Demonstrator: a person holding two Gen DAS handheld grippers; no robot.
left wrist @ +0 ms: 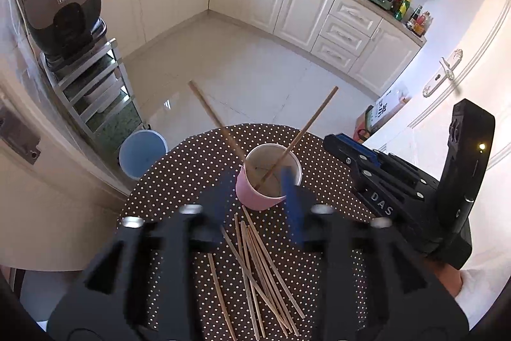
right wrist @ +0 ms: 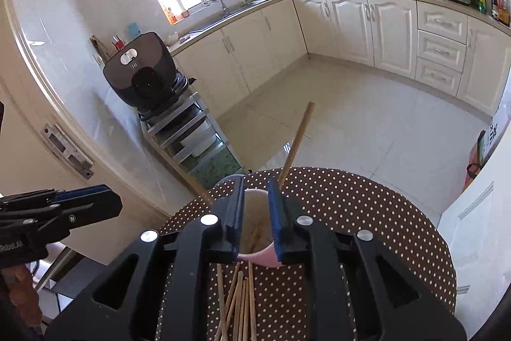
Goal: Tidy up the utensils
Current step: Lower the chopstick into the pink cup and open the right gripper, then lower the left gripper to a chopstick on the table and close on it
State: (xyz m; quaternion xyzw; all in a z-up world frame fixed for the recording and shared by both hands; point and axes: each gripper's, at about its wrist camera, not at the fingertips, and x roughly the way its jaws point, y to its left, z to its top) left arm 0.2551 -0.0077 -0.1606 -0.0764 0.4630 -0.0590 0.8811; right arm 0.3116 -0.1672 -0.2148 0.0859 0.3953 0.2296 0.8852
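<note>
A pink cup [left wrist: 260, 197] stands on a round brown polka-dot table [left wrist: 191, 162]. Two wooden chopsticks [left wrist: 314, 114] lean out of it. Several more chopsticks [left wrist: 255, 264] lie loose on the table in front of the cup. My left gripper [left wrist: 255, 200] is open above the loose chopsticks and empty; its fingers look blurred. My right gripper [right wrist: 255, 216] is open with its blue pads either side of the cup [right wrist: 258, 258], holding nothing. The right gripper also shows in the left wrist view [left wrist: 361, 155], to the right of the cup. Loose chopsticks [right wrist: 238, 299] lie below it.
A blue bin [left wrist: 142, 151] stands on the floor beyond the table's left edge. A metal rack [left wrist: 92, 88] with a dark appliance [left wrist: 65, 10] stands at left. A white door [left wrist: 447, 75] is at right. Cabinets line the far walls.
</note>
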